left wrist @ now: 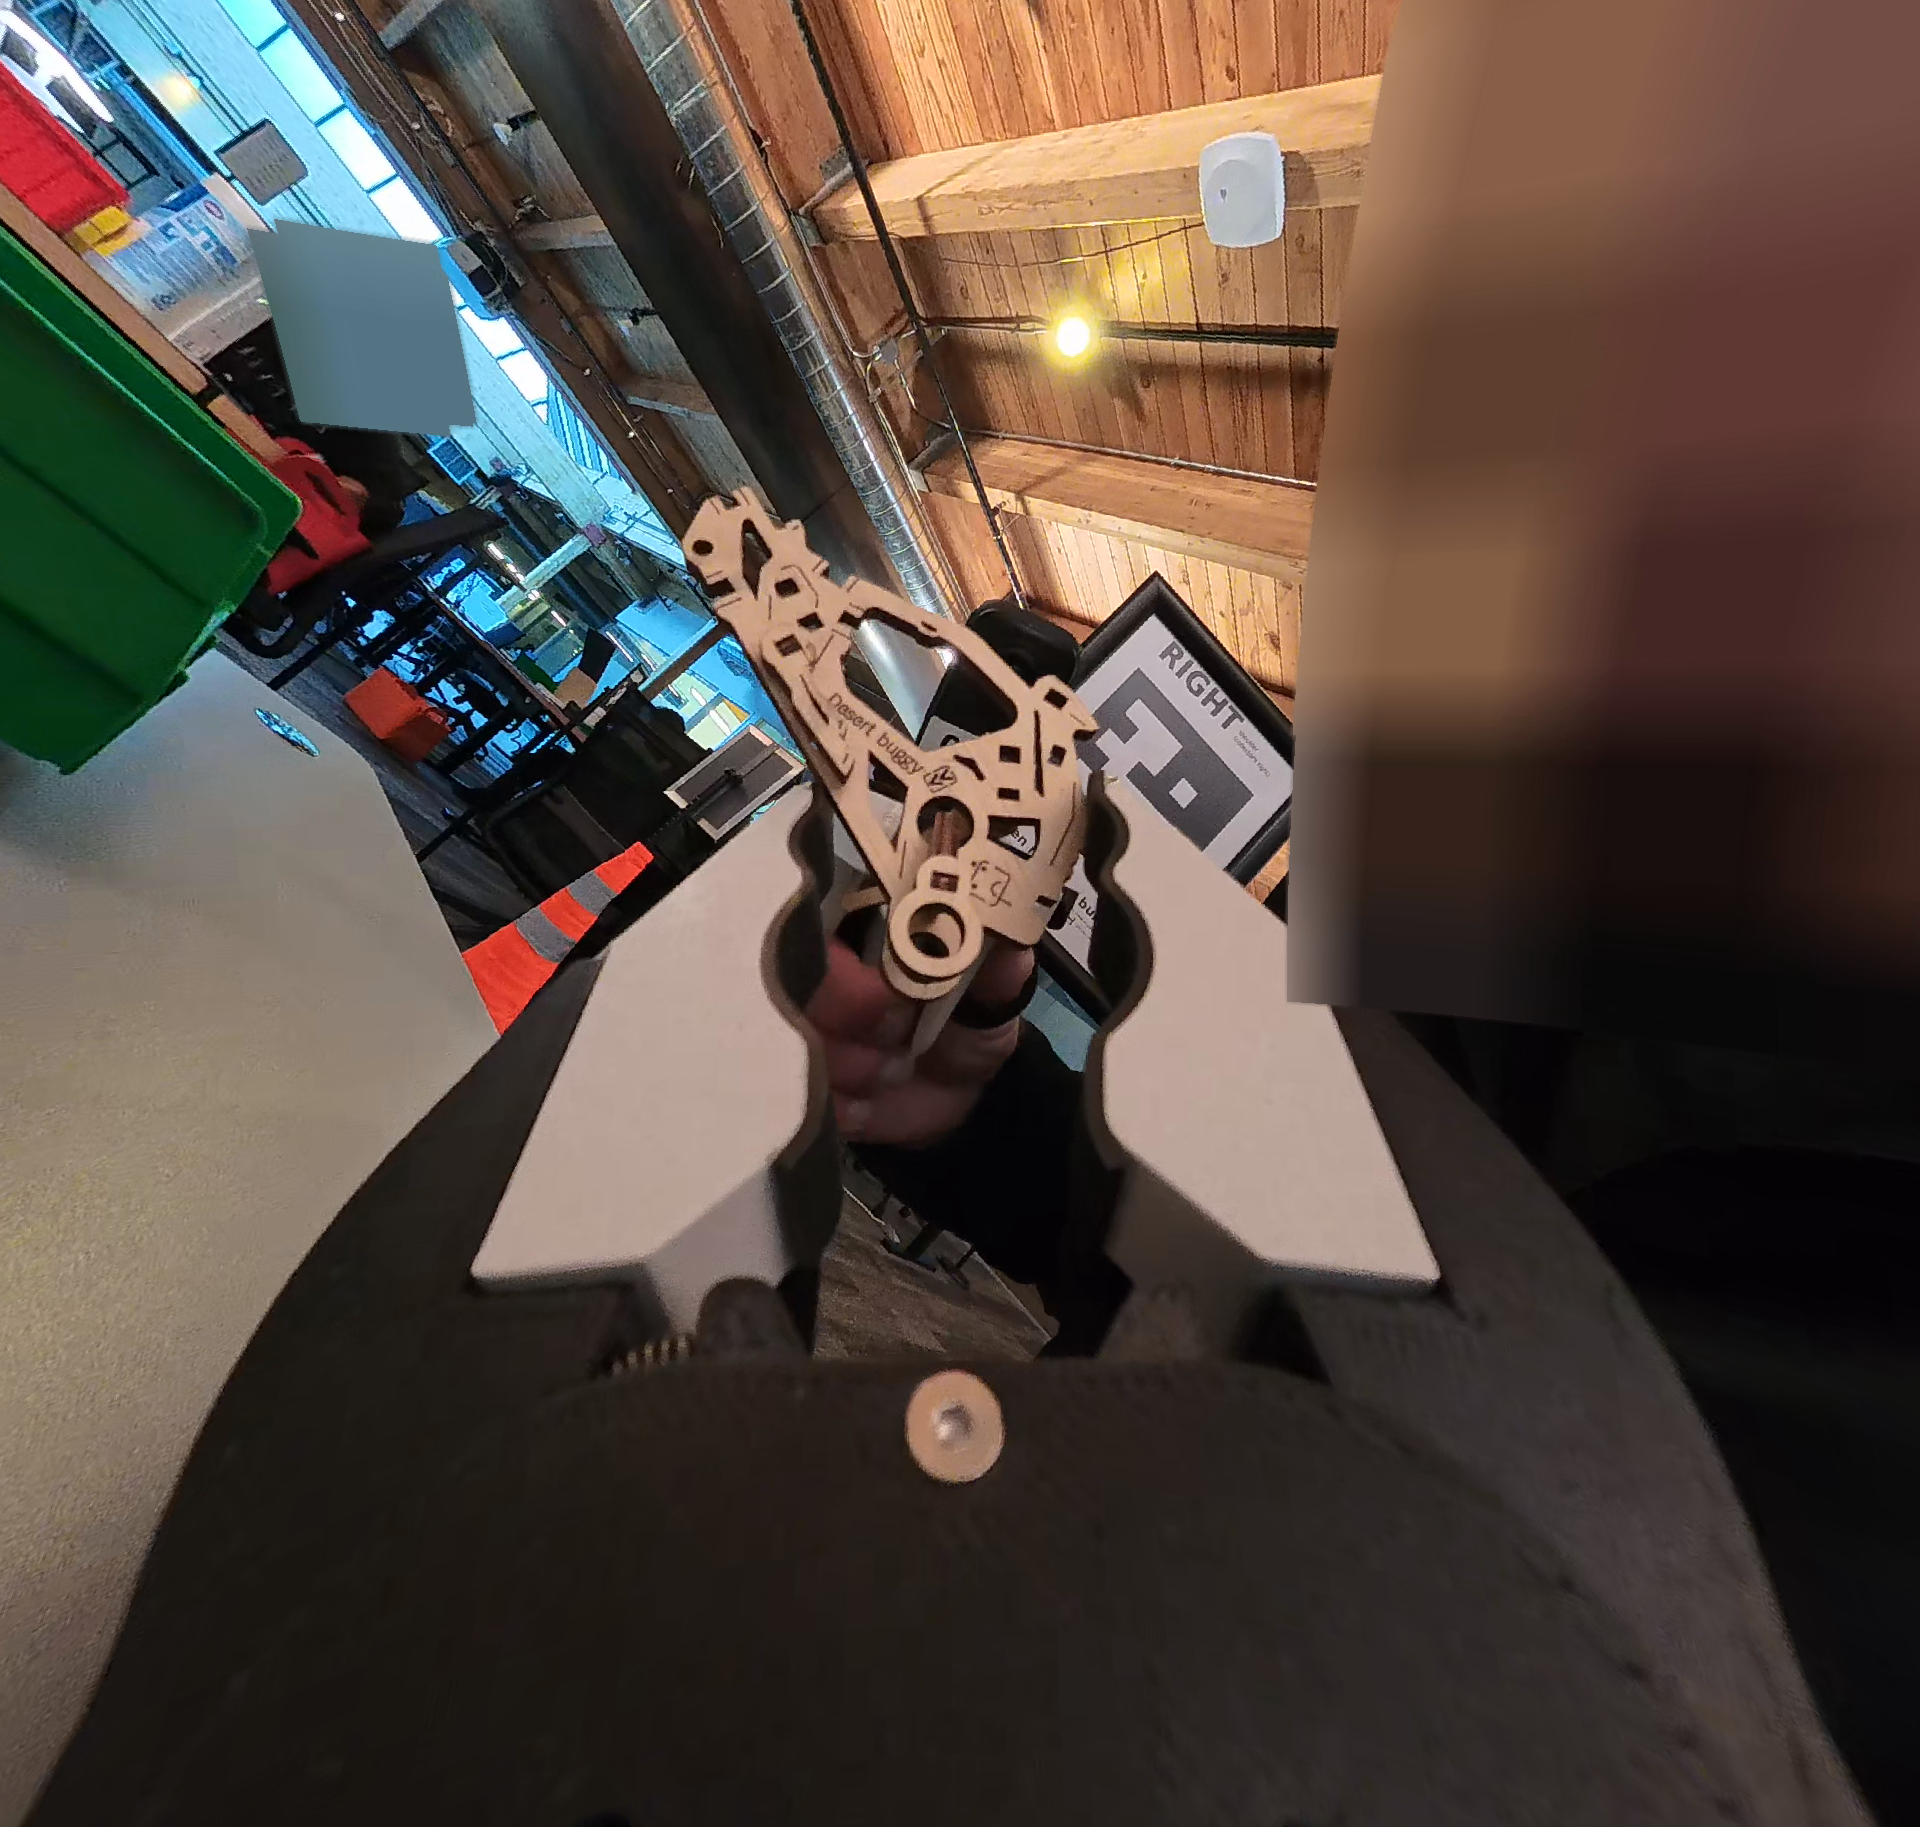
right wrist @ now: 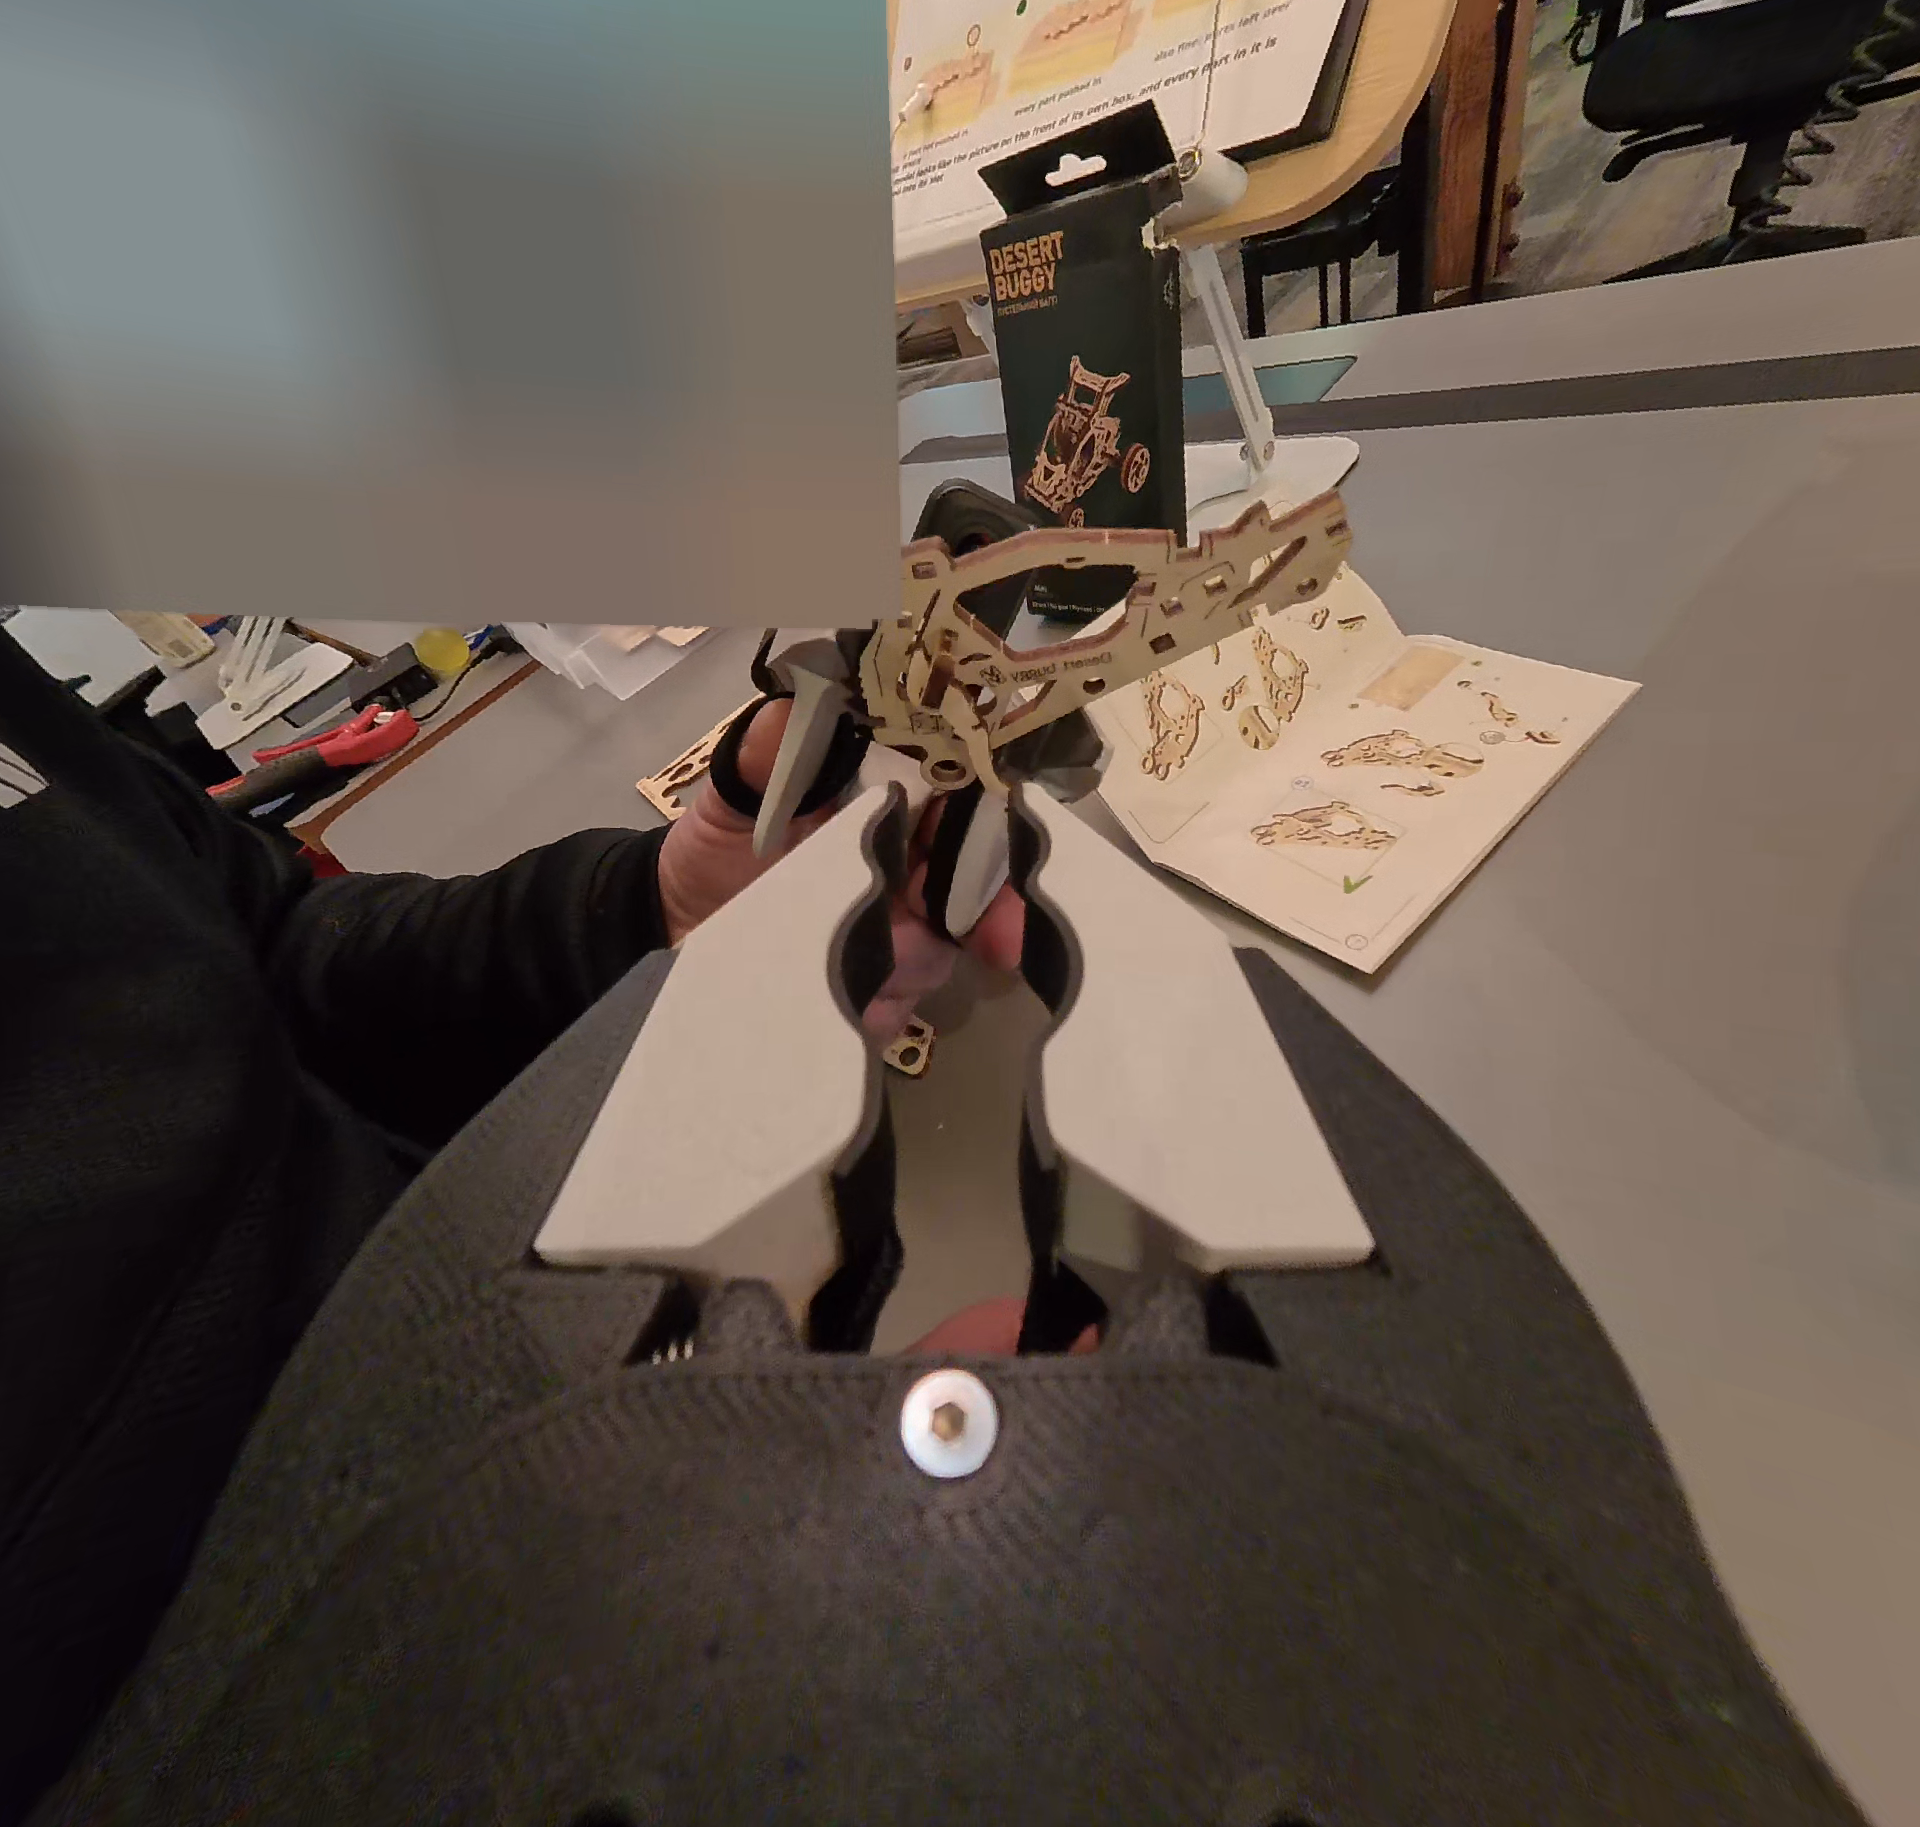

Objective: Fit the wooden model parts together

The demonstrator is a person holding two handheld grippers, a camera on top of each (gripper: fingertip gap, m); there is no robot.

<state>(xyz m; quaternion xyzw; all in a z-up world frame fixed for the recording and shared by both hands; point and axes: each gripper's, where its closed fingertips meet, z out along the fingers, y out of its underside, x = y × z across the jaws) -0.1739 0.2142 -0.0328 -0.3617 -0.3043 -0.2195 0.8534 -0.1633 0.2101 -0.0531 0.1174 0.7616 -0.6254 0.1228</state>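
Note:
A flat, pale wooden model frame point(left wrist: 883, 738) with many cut-outs and a ring at its lower end is held up in the air. My left gripper point(left wrist: 956, 821) stands wide and is shut across the frame's width, with both pads against its edges. A small wooden peg point(left wrist: 943, 832) sits in a hole of the frame. In the right wrist view the frame point(right wrist: 1081, 681) lies just beyond my right gripper point(right wrist: 958, 790). Its jaws stand a little apart, the ring point(right wrist: 945, 769) lies at the tips, and the pads do not press on it. The left gripper's dark finger point(right wrist: 1070, 749) shows behind the frame.
The kit's dark box point(right wrist: 1091, 375) stands behind, with an open instruction sheet point(right wrist: 1351, 790) on the grey table point(right wrist: 1558, 1050). A cut-out wooden sheet point(right wrist: 686, 769) and a small loose part point(right wrist: 911, 1050) lie on the table. A green bin point(left wrist: 104, 530) stands at the left. My left and right fingertips are right by each other.

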